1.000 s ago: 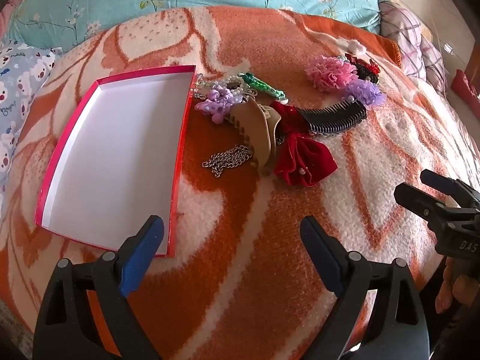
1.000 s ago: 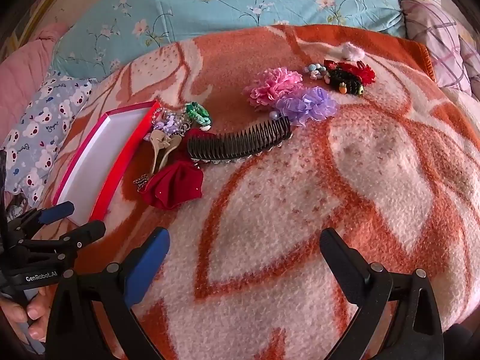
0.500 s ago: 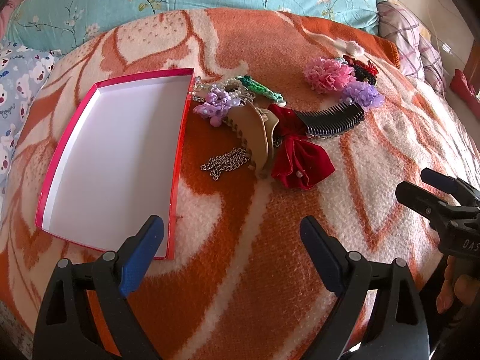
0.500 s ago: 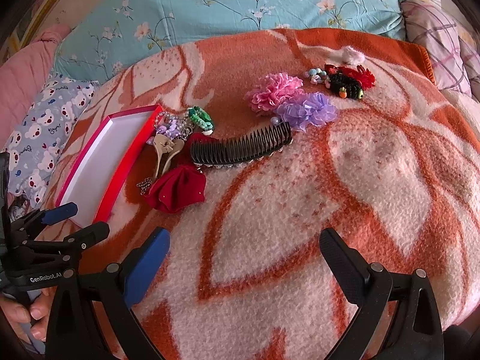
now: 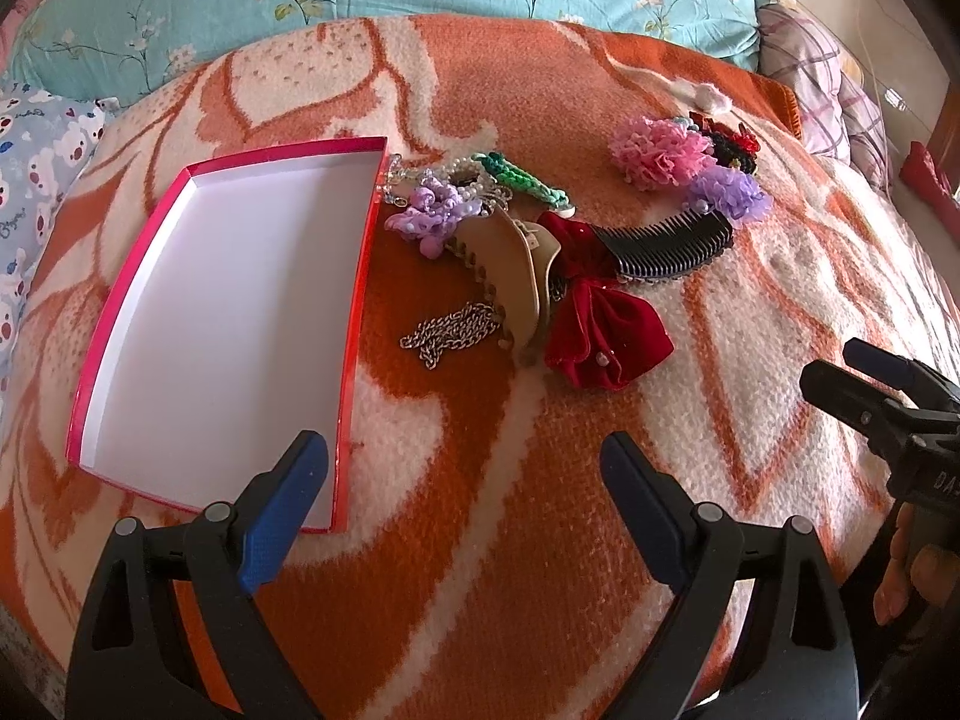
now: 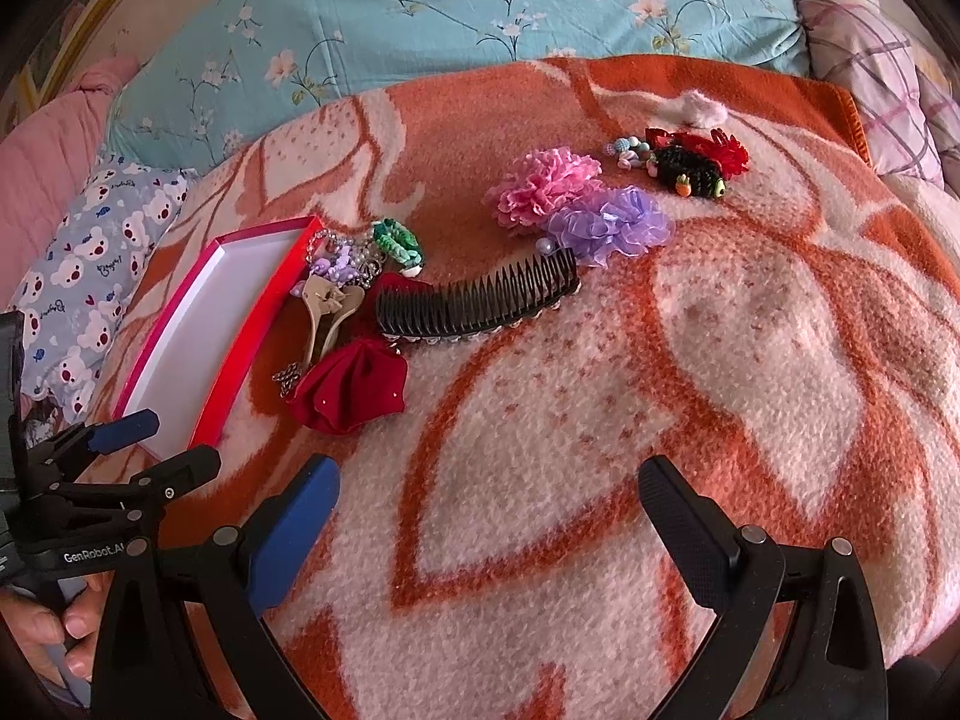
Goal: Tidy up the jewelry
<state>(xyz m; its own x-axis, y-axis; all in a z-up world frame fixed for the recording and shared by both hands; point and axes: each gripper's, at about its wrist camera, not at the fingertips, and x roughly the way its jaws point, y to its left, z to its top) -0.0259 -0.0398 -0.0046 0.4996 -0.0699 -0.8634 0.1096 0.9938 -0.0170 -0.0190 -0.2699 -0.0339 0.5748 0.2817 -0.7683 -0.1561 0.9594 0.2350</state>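
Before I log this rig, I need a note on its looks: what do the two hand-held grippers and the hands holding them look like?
The left hand-held gripper and the right hand-held gripper are matte black plastic with angled, riveted arms. Each has one blue padded finger and one black textured finger. White lettering reads "GenRobot.AI" on the left body and "DA" on the right. Bare fingers grip the handles; no sleeves or cables show.

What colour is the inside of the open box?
White inside the box, with a pinkish-red rim; the left wrist view shows it best.

An orange-and-cream blanket (image 6: 660,420) covers a bed backed by floral teal bedding (image 6: 480,6), daylight apparently entering far right.
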